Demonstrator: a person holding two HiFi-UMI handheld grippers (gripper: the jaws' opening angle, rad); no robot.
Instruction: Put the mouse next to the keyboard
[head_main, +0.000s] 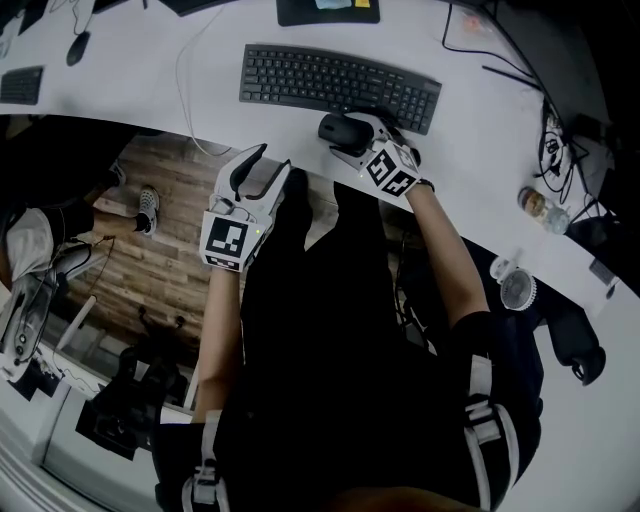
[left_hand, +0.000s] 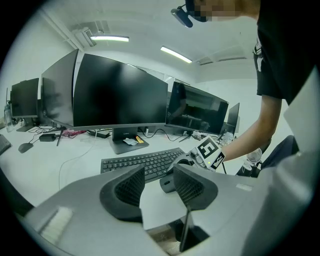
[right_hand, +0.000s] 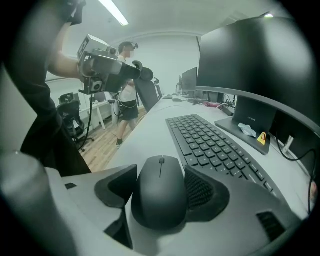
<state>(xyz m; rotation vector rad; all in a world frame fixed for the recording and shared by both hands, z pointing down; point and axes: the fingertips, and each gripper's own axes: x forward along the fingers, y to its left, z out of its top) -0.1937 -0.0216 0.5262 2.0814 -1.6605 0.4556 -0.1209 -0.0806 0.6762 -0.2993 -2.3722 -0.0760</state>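
A black mouse (head_main: 335, 127) is by the near edge of the black keyboard (head_main: 330, 85), toward its right end, on the white desk (head_main: 200, 60). My right gripper (head_main: 352, 135) is shut on the mouse (right_hand: 160, 192), one pad against each side, with the keyboard (right_hand: 210, 145) just to its right. I cannot tell whether the mouse touches the desk. My left gripper (head_main: 268, 165) hangs open and empty at the desk's front edge, left of the mouse. In the left gripper view its pads (left_hand: 131, 189) frame the keyboard (left_hand: 140, 162) and the mouse (left_hand: 169, 182).
Two dark monitors (left_hand: 120, 92) and a stand (left_hand: 125, 142) are behind the keyboard, with cables (head_main: 545, 110) at the right. A small fan (head_main: 517, 290) and a bottle (head_main: 535, 203) sit near the desk's right edge. A second keyboard (head_main: 20, 85) and mouse (head_main: 77, 47) lie far left.
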